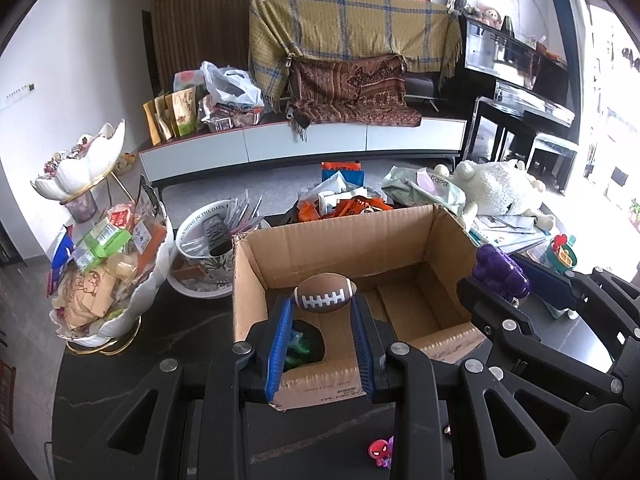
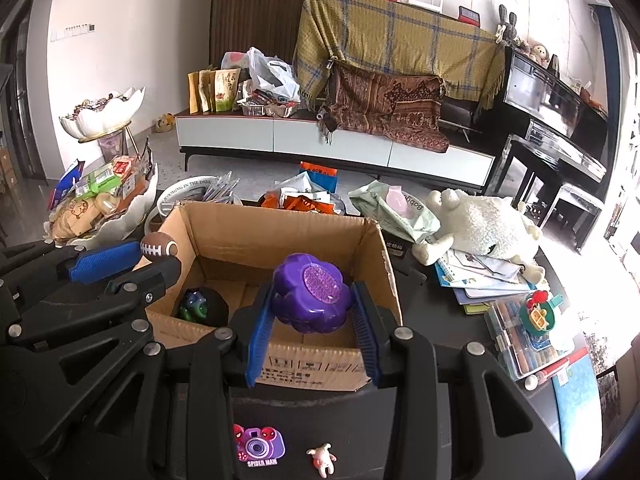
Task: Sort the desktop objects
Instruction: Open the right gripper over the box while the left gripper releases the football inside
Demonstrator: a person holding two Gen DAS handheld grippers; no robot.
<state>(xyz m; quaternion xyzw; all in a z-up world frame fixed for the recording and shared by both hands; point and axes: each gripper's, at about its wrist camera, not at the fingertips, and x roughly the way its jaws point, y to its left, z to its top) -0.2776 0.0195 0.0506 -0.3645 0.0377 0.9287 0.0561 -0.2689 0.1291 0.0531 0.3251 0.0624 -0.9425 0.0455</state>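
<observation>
Left wrist view: left gripper (image 1: 325,300) pinches a toy football (image 1: 325,293) at its two ends between the blue pads, jaws narrow.
Below the football: an open cardboard box (image 1: 400,236) on the dark table (image 1: 168,328), the ball held over its near-left part.
Inside box, under left fingers: a green toy (image 1: 298,346) on a dark patch.
Right wrist view: right gripper (image 2: 312,304) grips a purple flower-shaped toy (image 2: 312,294) by its sides, jaws narrow, above the box's near edge.
Near side of right gripper: a Spider-Man camera toy (image 2: 260,446) and a small pink figure (image 2: 322,458) on the table, apart from each other.
Beyond and right of the box: a white plush (image 2: 480,224) lying on papers.
Left of box: a snack-filled white dish (image 1: 120,280).
</observation>
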